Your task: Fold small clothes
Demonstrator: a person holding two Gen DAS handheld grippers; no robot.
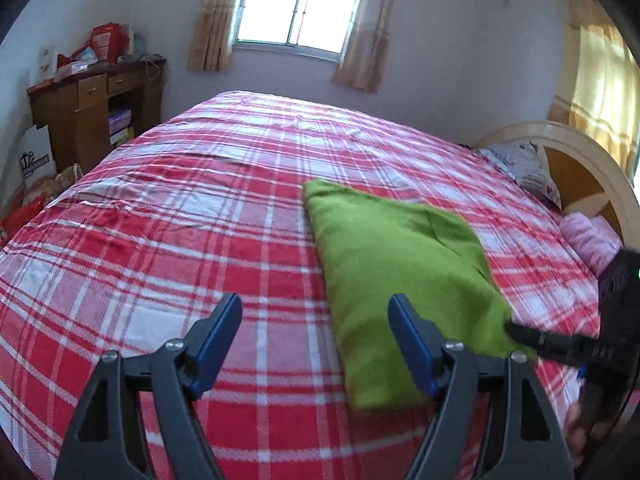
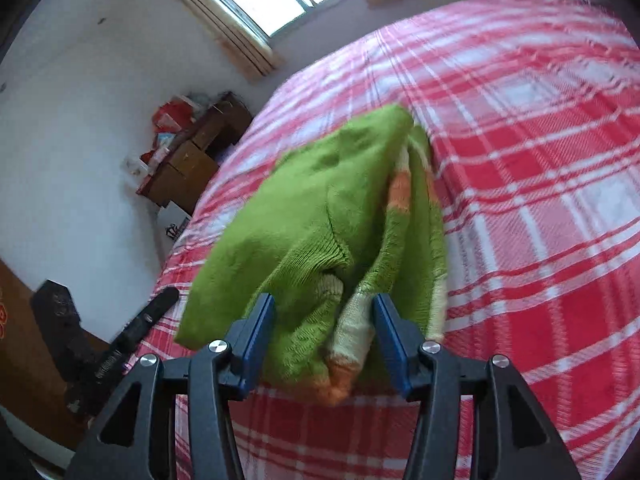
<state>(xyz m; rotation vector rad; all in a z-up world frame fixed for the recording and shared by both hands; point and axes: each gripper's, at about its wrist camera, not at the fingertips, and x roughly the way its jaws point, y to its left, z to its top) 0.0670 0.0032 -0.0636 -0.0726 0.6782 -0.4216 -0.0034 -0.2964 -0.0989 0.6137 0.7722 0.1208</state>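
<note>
The green sweater lies folded on the bed, a long flat bundle on the red-and-white plaid cover, nearer the headboard side than the middle.

The left tool hangs over the cover with its blue pads wide apart and nothing between them; its right pad sits just over the sweater's near edge, its left pad over bare plaid. Whether it touches the cloth I cannot tell.

The right tool is at the sweater's near end, pads apart. The end of the bundle — green knit with pale yellow and orange stripes showing at the folded layers — sits in the gap between them, but the pads do not look pressed on it. In the left view that tool shows as a dark finger at the sweater's right corner, with a hand behind it. The right view is blurred.

Beyond the bed, a window with beige curtains lets in daylight. A brown desk stands against the left wall, piled with red packets — bags on the floor beside it. A pink cloth and a grey pillow lie by the headboard.
</note>
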